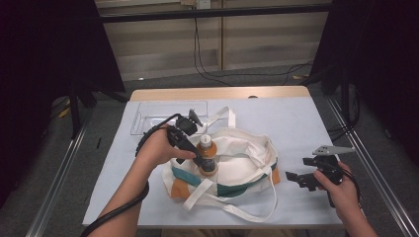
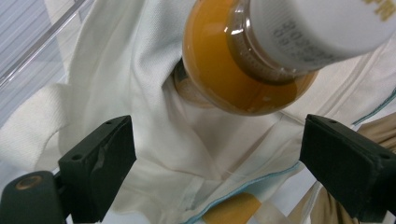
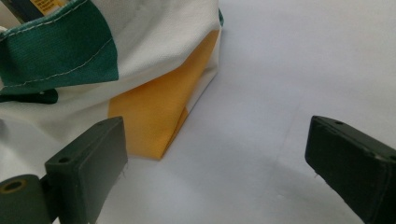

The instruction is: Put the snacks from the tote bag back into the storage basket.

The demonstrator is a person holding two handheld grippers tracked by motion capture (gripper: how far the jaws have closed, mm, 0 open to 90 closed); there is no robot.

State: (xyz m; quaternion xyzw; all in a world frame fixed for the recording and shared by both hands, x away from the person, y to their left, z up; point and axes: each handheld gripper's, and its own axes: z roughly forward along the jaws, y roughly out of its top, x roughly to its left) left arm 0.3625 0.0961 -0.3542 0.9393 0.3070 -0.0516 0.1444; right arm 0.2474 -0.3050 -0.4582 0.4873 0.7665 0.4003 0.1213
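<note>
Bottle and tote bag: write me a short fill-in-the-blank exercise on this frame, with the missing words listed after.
1. The liquid in the bottle is ____ in colour.
2. The bottle stands in the open tote bag, with the ____ gripper right beside it.
3. The right gripper has its jaws ____ and holds nothing.
4. Behind the bag on the table lies a clear plastic ____.

Missing words: orange; left; open; tray

The person's left hand (image 1: 157, 148) holds the black two-jaw left gripper (image 1: 206, 165) reached forward over the table's middle, forearm angled in from the lower left, jaws spread wide apart. The right hand (image 1: 336, 185) holds the black right gripper (image 1: 295, 178), topped by its grey three-cornered plate, low at the table's right side, jaws pointing left and likewise wide apart with nothing between them.
</note>
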